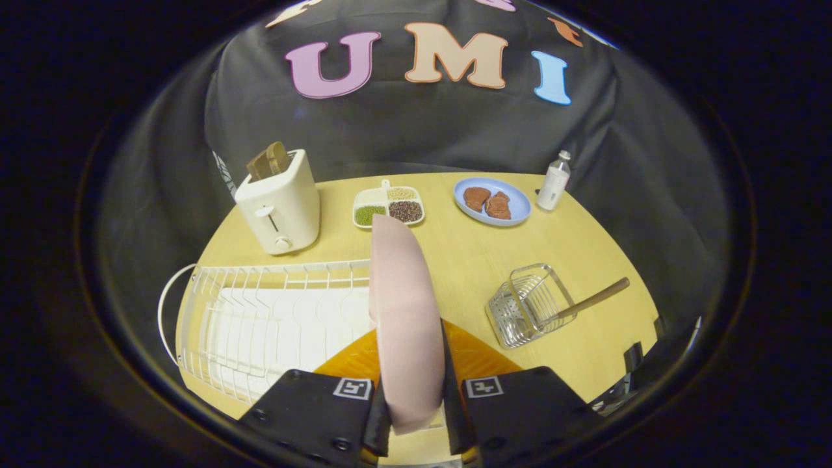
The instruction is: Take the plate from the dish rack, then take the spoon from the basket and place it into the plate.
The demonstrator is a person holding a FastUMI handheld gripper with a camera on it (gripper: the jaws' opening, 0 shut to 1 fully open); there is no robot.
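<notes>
Pale pink round plate [406, 318] stands on edge, clamped between both fingers of the tongs [419, 416], beside the white wire dish rack [273, 318] on the wooden surface [481, 253]. Wooden-handled spoon [588, 300] leans in the wire basket [530, 305].

Even, soft overhead light w/ faint shadows; desk [494, 260] bright at centre. Heavy fisheye bending twd edges; dim, slightly blurred from 3 to 9 o'clock rim.

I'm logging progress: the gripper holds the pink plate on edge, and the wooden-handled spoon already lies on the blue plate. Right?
Not quite. In the gripper view the spoon lies in the wire basket, not on the blue plate. The gripper does hold the pink plate on edge.
</notes>
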